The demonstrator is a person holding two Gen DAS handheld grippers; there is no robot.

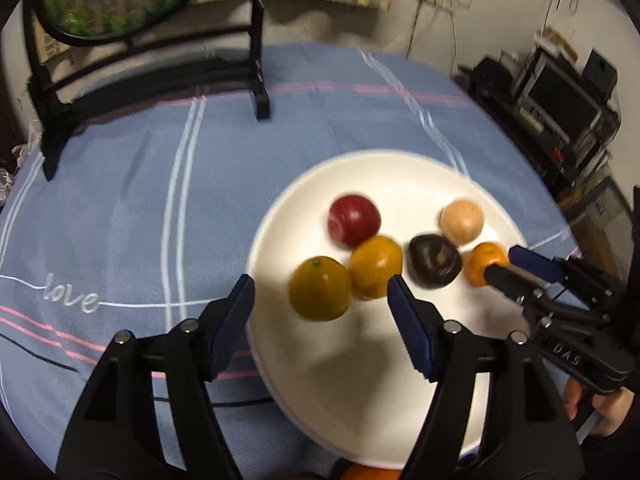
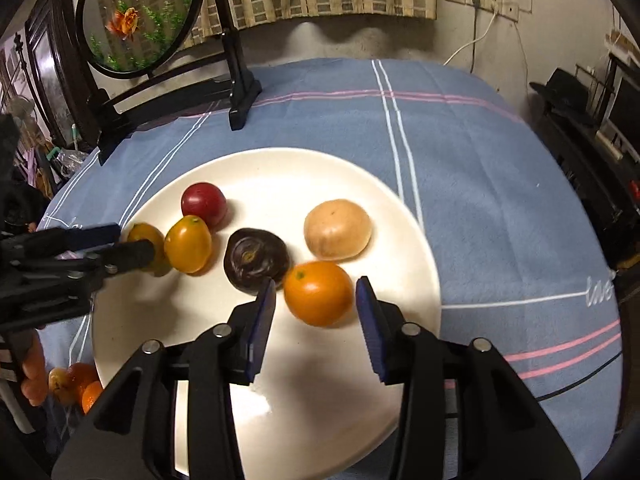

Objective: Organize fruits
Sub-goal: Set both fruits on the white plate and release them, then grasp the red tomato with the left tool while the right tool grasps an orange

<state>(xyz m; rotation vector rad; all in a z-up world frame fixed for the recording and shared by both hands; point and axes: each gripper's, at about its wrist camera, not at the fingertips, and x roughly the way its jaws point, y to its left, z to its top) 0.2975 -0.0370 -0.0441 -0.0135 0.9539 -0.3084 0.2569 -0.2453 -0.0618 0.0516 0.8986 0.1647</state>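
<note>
A white plate [image 1: 348, 392] [image 2: 320, 380] holds several fruits. In the left wrist view my left gripper [image 1: 320, 300] is open around a yellow-green orange [image 1: 319, 294], beside a second yellow orange [image 1: 374, 266]. A red apple [image 1: 353, 220], a dark purple fruit [image 1: 434, 260] and a pale peach-coloured fruit [image 1: 462, 220] lie further in. In the right wrist view my right gripper [image 2: 316, 300] is open around a bright orange tangerine [image 2: 318, 292], with the purple fruit [image 2: 256, 260] and pale fruit [image 2: 338, 229] beyond. Neither fruit looks clamped.
The plate sits on a blue cloth [image 1: 160, 200] with white and pink stripes. A black-framed round fish picture on a stand [image 2: 140, 16] stands at the back left. More oranges [image 2: 76, 384] lie off the plate at the near left.
</note>
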